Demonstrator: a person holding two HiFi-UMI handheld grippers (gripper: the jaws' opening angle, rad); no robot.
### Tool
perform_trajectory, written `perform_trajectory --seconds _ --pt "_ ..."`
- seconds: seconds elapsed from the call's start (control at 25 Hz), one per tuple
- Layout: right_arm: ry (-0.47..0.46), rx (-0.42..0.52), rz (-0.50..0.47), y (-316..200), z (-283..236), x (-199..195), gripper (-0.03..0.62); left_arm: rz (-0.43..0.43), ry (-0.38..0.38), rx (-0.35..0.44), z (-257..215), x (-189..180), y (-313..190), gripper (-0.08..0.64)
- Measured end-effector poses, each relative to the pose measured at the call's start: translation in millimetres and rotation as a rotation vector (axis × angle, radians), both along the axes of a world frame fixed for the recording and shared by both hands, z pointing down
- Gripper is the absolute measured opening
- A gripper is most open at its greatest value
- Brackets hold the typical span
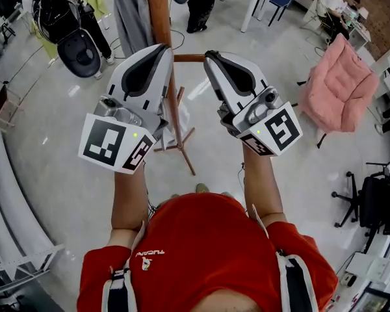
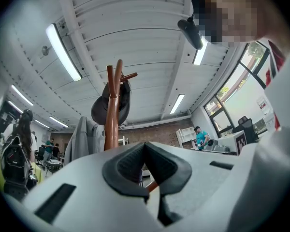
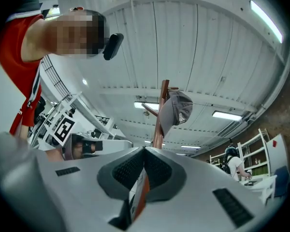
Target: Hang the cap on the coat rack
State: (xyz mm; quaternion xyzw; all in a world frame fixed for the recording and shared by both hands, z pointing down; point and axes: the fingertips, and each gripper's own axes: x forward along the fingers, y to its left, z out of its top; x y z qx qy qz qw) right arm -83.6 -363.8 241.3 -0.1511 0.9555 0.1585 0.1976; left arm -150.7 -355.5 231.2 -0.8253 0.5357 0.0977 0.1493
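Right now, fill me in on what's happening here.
A person in a red shirt holds a pair of tongs in each hand, both raised toward the wooden coat rack. The grey cap already hangs on a peg near the rack's top. The left tongs and the right tongs are both shut with nothing in them, so the hanging looks done.

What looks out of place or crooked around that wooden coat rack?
Nothing stands out. The gray cap hangs on a peg near the top of the coat rack. The left gripper and right gripper are clear of it, jaws together, empty.
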Motion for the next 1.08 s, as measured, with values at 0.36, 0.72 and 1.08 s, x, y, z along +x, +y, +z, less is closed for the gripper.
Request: perform_trajectory --seconds 0.36,0.72,1.08 --pt "0.007 0.001 0.008 3 1 5 0.023 -0.013 -0.001 -0.007 5 2 4 0.008" --pt "-0.013 -0.001 -0.014 2 1 4 0.023 -0.030 -0.011 -0.006 6 1 7 0.008" --pt "-0.033 -0.006 -0.036 2 -7 2 0.023 -0.046 -0.024 -0.002 -3 -1 11 0.008"
